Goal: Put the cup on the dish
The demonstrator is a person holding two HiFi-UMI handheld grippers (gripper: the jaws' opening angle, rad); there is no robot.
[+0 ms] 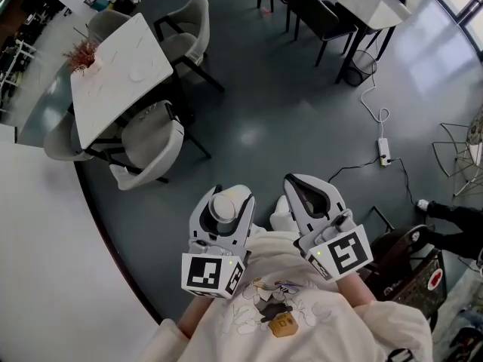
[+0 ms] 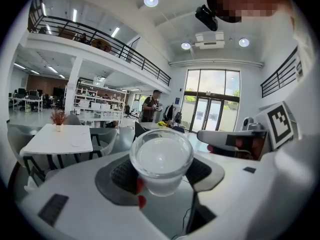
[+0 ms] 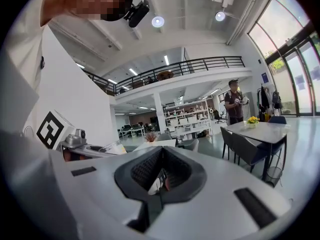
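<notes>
The left gripper (image 1: 231,196) clamps a clear plastic cup (image 2: 161,160) between its pads, mouth up. Its own view shows the see-through wall, while the head view shows only a pale round top. Just to its right, the right gripper (image 3: 161,173) has its fingers pressed together on nothing. Well ahead of both fingertips stands a white table (image 1: 113,89).

**Nothing I can read here**

The cubes on my left gripper (image 1: 229,194) and right gripper (image 1: 303,181) carry only black-and-white square patterns, no letters. My shirt (image 1: 273,308) shows a cartoon print without legible words. A red round badge (image 1: 434,277) low at my right and a blue wall sign (image 3: 263,77) are too small to read.
</notes>
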